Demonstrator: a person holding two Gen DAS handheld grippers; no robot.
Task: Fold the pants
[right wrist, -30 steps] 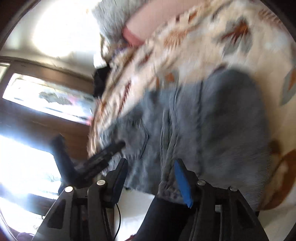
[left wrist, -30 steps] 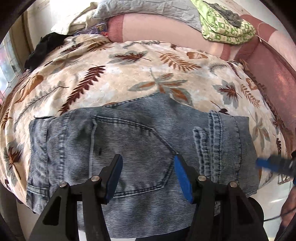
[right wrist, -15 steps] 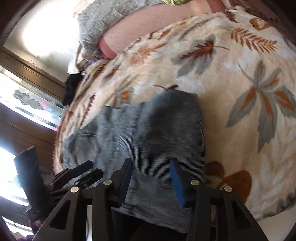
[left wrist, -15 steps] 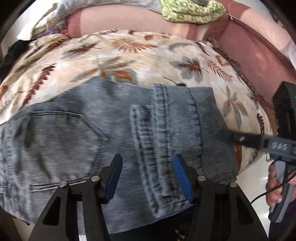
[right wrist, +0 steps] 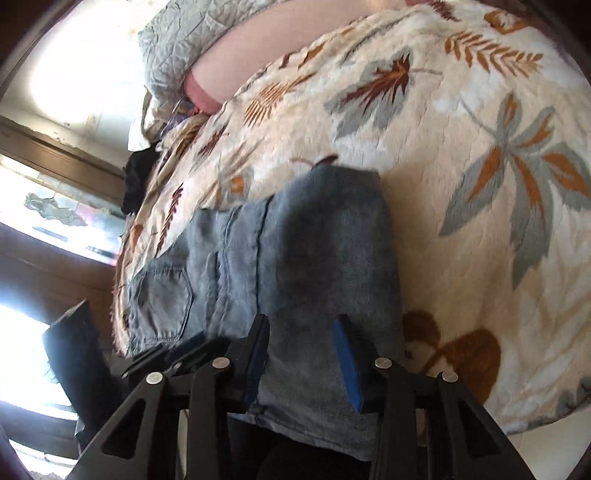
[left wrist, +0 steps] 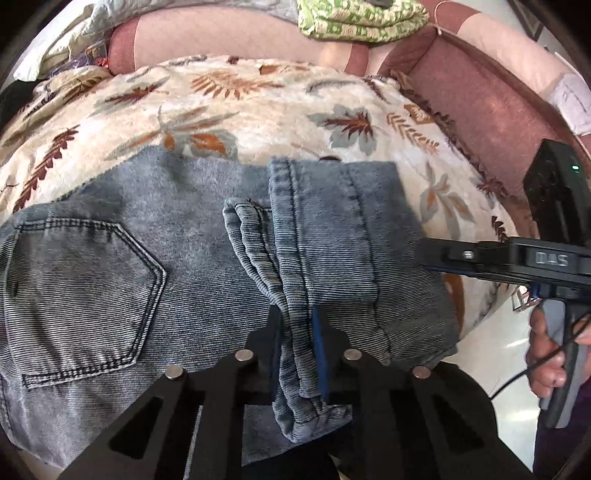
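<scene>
Left tongs (left wrist: 298, 350) pinch the jeans (left wrist: 155, 258); right tongs (right wrist: 301, 354) closing around them.

The bed (left wrist: 491, 110), pink-covered with a raised rim, carries a cream blanket (left wrist: 258, 110) printed with brown and grey leaves, which serves here as the landmark. Folded grey-blue denim pants (left wrist: 177, 236) lie directly on the blanket's near edge, back pocket uppermost, the lower hem hanging just over that edge. Beyond the blanket's far side lie a green-and-white patterned cloth (left wrist: 354, 18) and a grey quilted cover (right wrist: 184, 40); a black garment (right wrist: 136, 177) rests beside its far left corner.
</scene>
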